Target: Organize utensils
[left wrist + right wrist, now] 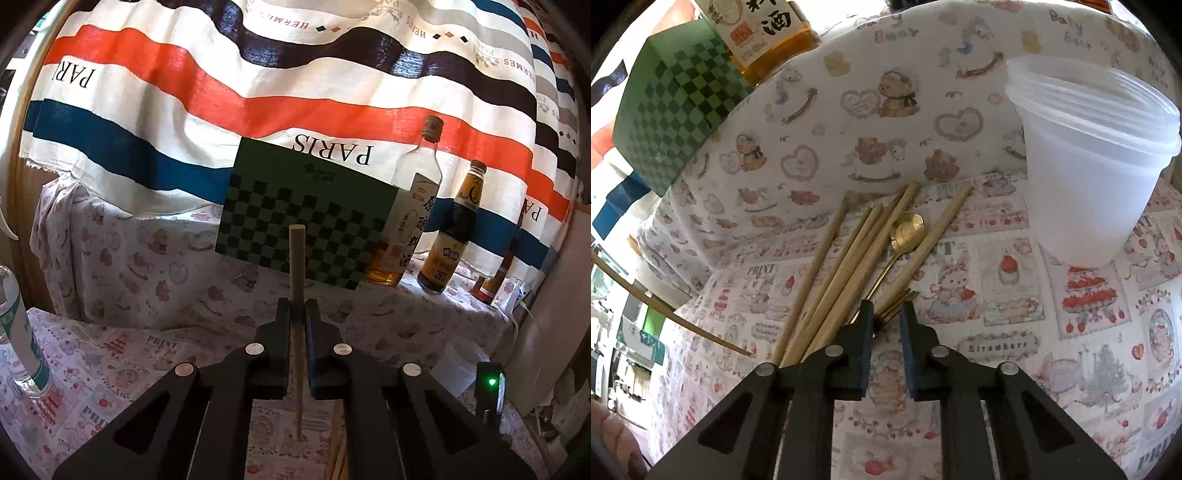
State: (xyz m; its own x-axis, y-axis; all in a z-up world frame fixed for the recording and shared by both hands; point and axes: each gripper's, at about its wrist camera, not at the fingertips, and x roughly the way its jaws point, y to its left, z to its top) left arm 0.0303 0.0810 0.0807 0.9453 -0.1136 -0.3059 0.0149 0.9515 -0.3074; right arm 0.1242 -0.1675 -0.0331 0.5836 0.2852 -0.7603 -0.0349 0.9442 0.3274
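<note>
In the left wrist view my left gripper [297, 306] is shut on one wooden chopstick [296, 258]. The chopstick stands upright, its thin end pointing down at the printed cloth. In the right wrist view several wooden chopsticks [849, 266] lie in a loose fan on the cloth, with a gold spoon [907, 229] on top of them. My right gripper [887, 308] points down at the near end of this pile. Its jaws stand a little apart. The tines of a gold fork [903, 297] show between its fingertips, and the pads do not visibly press on them. A translucent plastic cup stack [1089, 166] stands upright to the right.
A green checked box [306, 214] leans at the back beside a clear bottle [417, 206], a dark sauce bottle [454, 229] and a striped hanging cloth [258, 74]. A water bottle [22, 332] stands at the left. The cloth steps up to a raised ledge [886, 129] behind the pile.
</note>
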